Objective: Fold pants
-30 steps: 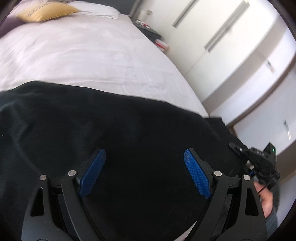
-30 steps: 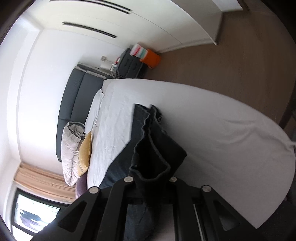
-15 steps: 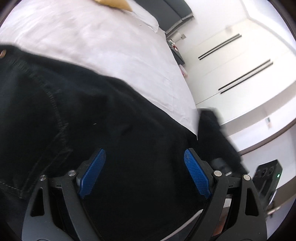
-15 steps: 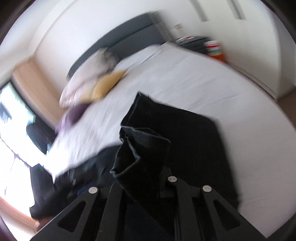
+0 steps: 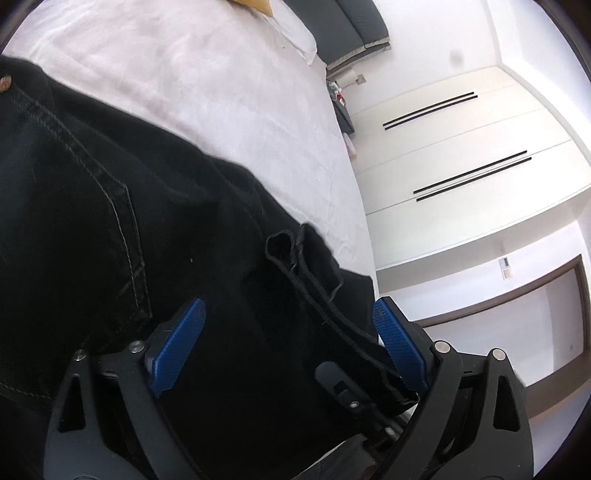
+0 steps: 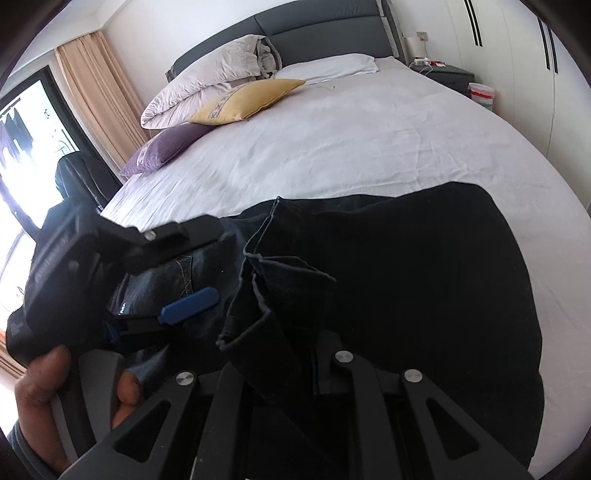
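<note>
Right gripper point(image 6: 291, 354): jaws clamped on a bunched hem of the black pants point(image 6: 424, 280), which is held up just in front of them. Left gripper point(image 5: 288, 347): blue pads point(image 5: 177, 347) spread wide, nothing pinched, poised over the pants. Pants: spread across the near part of the white bed point(image 6: 369, 140). Beyond: yellow pillow point(image 6: 247, 99), purple pillow point(image 6: 166, 147), grey headboard point(image 6: 295, 33).

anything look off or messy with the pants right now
Mildly. The hem end of the black jeans stands bunched and crumpled in the right tool instead of lying flat. The left tool hovers open over the pocket end. Nothing looks damaged.
</note>
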